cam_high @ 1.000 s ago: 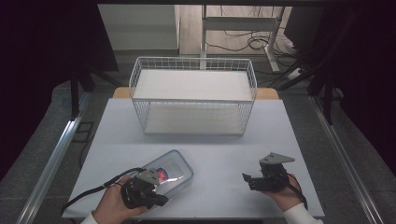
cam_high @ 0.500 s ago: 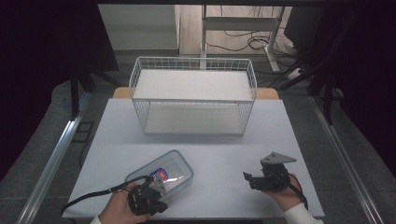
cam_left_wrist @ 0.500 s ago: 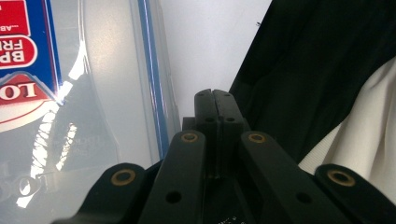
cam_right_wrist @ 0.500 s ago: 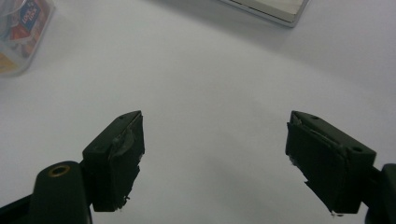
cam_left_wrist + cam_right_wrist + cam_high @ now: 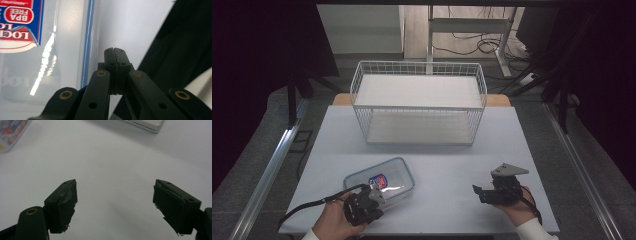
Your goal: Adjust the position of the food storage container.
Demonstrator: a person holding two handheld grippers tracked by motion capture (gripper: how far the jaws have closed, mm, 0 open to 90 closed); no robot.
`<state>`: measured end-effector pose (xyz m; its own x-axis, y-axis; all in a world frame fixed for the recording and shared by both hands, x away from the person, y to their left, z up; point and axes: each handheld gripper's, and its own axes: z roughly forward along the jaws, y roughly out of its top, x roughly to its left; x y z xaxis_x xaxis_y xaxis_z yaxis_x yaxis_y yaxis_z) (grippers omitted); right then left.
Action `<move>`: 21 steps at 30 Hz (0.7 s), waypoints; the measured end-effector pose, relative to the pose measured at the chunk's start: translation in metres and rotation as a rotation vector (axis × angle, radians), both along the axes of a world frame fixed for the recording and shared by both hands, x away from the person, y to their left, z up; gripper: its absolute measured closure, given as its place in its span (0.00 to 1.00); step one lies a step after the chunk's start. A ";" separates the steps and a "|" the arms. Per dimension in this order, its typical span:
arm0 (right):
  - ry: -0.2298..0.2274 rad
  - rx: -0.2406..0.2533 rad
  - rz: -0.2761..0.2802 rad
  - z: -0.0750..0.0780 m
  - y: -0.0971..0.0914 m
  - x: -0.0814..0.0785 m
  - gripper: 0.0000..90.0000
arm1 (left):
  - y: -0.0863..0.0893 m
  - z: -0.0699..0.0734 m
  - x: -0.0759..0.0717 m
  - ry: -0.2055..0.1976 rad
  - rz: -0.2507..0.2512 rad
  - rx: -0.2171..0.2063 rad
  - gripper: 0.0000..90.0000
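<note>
Food box point(image 5: 379, 178), clear with a blue-rimmed lid, lies near-left on the white bench point(image 5: 452, 165). Left gripper point(image 5: 371, 197) sits at its near edge, jaws pressed together, holding nothing. Right gripper point(image 5: 478, 192), near-right, has jaws wide apart over bare bench. Farther off stands a wire basket point(image 5: 419, 107).

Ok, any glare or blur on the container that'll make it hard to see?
High view: a white glare streak crosses the clear container's lid beside its label. Left gripper view: the same streak runs down the lid, and the label is soft and cut off at the frame edge. Right gripper view: the container corner is blurred.
</note>
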<state>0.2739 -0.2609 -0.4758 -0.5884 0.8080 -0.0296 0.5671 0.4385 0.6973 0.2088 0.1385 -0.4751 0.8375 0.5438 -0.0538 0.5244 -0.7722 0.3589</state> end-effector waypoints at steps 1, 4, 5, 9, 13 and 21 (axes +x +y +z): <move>0.001 -0.002 0.001 0.000 0.000 0.000 0.22 | 0.001 0.000 0.001 -0.006 0.007 0.006 1.00; 0.000 -0.007 0.005 -0.001 0.001 0.000 0.22 | 0.005 -0.001 0.005 -0.013 0.044 -0.017 1.00; 0.000 -0.008 0.005 -0.001 0.001 0.000 0.22 | 0.007 -0.001 0.007 -0.008 0.049 -0.026 1.00; 0.008 -0.008 0.002 -0.001 0.001 0.000 0.22 | 0.013 -0.002 0.011 -0.021 0.074 -0.034 1.00; 0.009 -0.011 0.000 -0.002 0.002 0.001 0.22 | 0.017 -0.001 0.014 -0.033 0.094 -0.040 1.00; 0.018 -0.014 0.005 -0.002 0.002 0.000 0.22 | 0.038 0.017 0.002 -0.051 0.123 -0.109 1.00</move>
